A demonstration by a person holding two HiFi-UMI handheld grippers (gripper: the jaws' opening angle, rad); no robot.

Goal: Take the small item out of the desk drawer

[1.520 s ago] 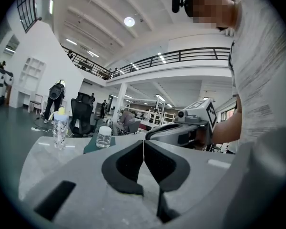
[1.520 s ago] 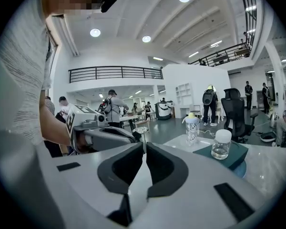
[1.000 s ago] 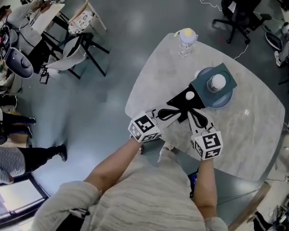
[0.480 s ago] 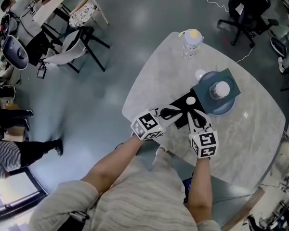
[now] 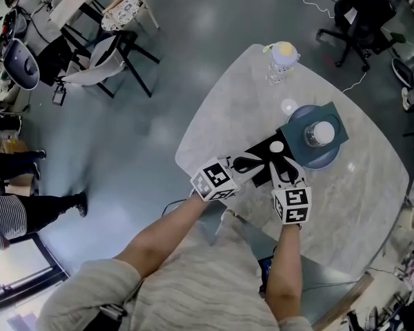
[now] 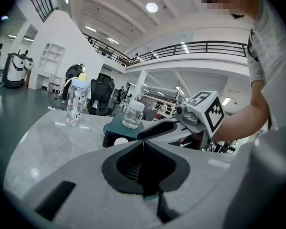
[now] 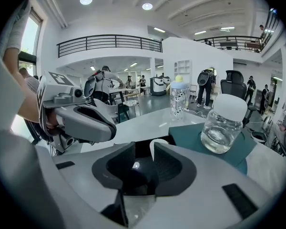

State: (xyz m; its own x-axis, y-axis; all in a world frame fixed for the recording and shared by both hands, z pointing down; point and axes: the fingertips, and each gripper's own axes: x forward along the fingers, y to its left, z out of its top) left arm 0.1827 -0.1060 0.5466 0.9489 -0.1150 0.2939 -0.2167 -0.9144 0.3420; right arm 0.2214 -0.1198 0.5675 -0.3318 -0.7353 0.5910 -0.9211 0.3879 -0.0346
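Observation:
A teal desk organiser (image 5: 334,119) stands on the pale table (image 5: 359,198), its black drawer (image 5: 261,152) pulled out toward me. A small white round item (image 5: 277,146) lies in the drawer, also seen as the white item (image 7: 158,146) just beyond my right jaws. My right gripper (image 5: 283,164) points at the drawer, and the jaws of the right gripper (image 7: 144,151) are opening, with a narrow gap and nothing pressed between them. My left gripper (image 5: 250,163) rests beside it at the drawer front. The left gripper (image 6: 143,144) is shut with nothing between its jaws.
A glass jar with a white lid (image 5: 322,132) stands on the organiser. A patterned bottle with a yellow cap (image 5: 282,55) is at the table's far edge, and a small white disc (image 5: 288,106) lies behind the organiser. Chairs (image 5: 117,54) and an office chair (image 5: 366,12) stand on the floor around.
Both grippers stay at the drawer's front and the white item stays in the drawer. The whole view has shifted slightly.

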